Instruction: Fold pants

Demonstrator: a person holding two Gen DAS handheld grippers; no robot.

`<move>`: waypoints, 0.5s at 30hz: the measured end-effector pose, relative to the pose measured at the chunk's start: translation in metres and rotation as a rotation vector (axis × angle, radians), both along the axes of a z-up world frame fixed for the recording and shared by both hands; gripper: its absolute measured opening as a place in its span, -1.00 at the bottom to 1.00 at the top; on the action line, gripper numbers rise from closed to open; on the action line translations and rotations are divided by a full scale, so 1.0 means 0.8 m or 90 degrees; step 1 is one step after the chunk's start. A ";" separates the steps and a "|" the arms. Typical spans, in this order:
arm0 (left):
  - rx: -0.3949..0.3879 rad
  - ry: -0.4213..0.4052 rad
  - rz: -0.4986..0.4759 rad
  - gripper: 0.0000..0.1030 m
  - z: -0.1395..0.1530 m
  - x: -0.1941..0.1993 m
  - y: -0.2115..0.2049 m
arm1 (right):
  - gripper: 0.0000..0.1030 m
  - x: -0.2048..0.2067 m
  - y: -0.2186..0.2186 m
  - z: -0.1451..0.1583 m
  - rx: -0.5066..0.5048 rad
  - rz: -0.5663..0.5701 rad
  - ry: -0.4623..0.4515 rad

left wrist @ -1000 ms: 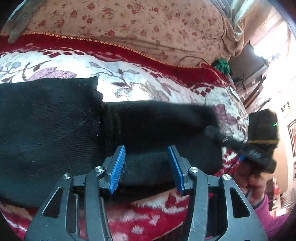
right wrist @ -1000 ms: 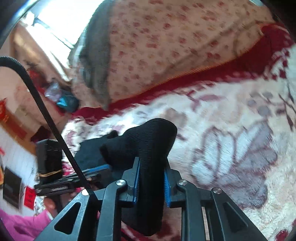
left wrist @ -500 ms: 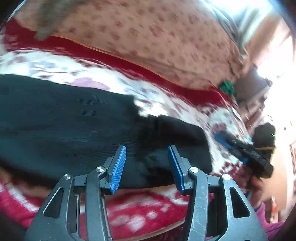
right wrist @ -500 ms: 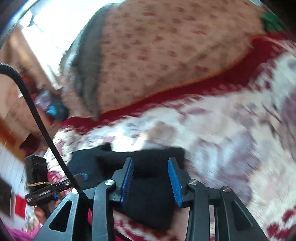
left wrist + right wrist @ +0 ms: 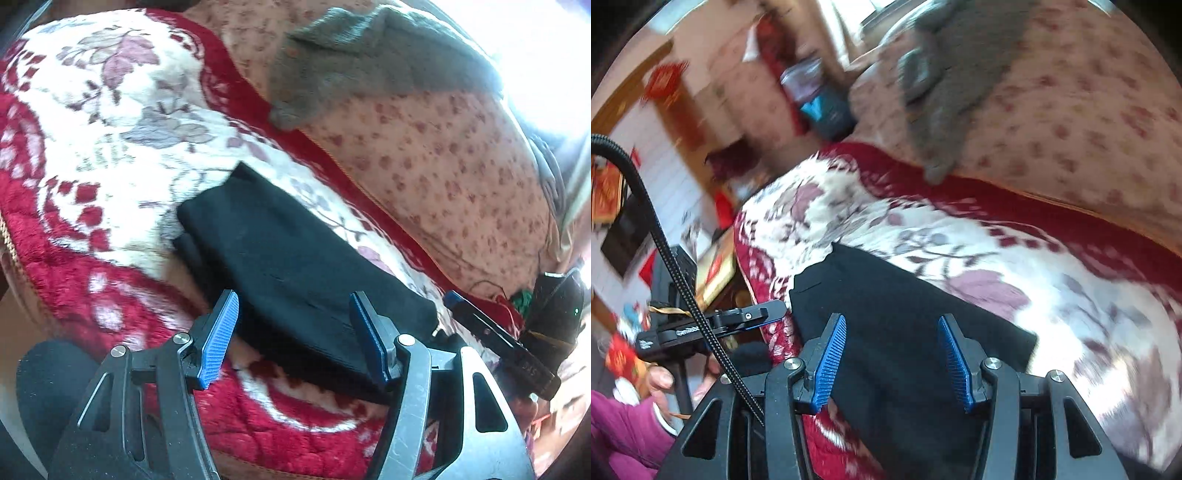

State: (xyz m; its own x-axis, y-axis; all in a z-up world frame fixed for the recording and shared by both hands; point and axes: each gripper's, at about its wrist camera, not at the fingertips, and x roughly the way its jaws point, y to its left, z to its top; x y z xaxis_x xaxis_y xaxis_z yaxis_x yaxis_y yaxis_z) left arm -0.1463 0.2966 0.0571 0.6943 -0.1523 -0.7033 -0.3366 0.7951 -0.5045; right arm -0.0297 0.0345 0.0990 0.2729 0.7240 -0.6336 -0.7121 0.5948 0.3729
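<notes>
The black pants (image 5: 295, 273) were seen folded into a compact slab at frame centre on the red floral blanket (image 5: 110, 155). The left gripper (image 5: 295, 347) and right gripper (image 5: 892, 356) had just been opening, jaws wide, cloth below them but unpressed. The fold was judged released; next, a fresh grip on an edge or a smoothing pass seemed called for.
</notes>
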 end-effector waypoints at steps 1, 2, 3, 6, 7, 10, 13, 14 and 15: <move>-0.001 0.002 0.007 0.21 -0.003 -0.001 0.005 | -0.03 0.002 0.011 -0.003 -0.007 0.008 -0.002; -0.003 0.004 0.015 0.21 -0.006 -0.001 0.008 | -0.03 0.006 0.025 -0.007 -0.013 0.020 0.000; -0.005 0.005 0.021 0.21 -0.008 -0.002 0.011 | -0.03 0.007 0.033 -0.009 -0.016 0.025 0.002; -0.018 0.010 0.040 0.21 -0.016 -0.003 0.021 | -0.03 0.014 0.056 -0.014 -0.022 0.035 0.002; -0.018 0.011 0.043 0.21 -0.017 -0.001 0.023 | -0.03 0.016 0.062 -0.014 -0.022 0.037 0.004; 0.008 0.013 0.049 0.21 -0.016 0.001 0.023 | -0.03 0.023 0.078 -0.016 -0.026 0.040 0.006; 0.026 0.015 0.051 0.21 -0.017 0.003 0.022 | -0.03 0.029 0.091 -0.020 -0.025 0.045 0.014; 0.027 0.016 0.051 0.21 -0.017 0.003 0.022 | -0.03 0.029 0.093 -0.020 -0.028 0.046 0.014; 0.028 0.018 0.051 0.21 -0.018 0.004 0.022 | -0.03 0.030 0.097 -0.021 -0.031 0.048 0.013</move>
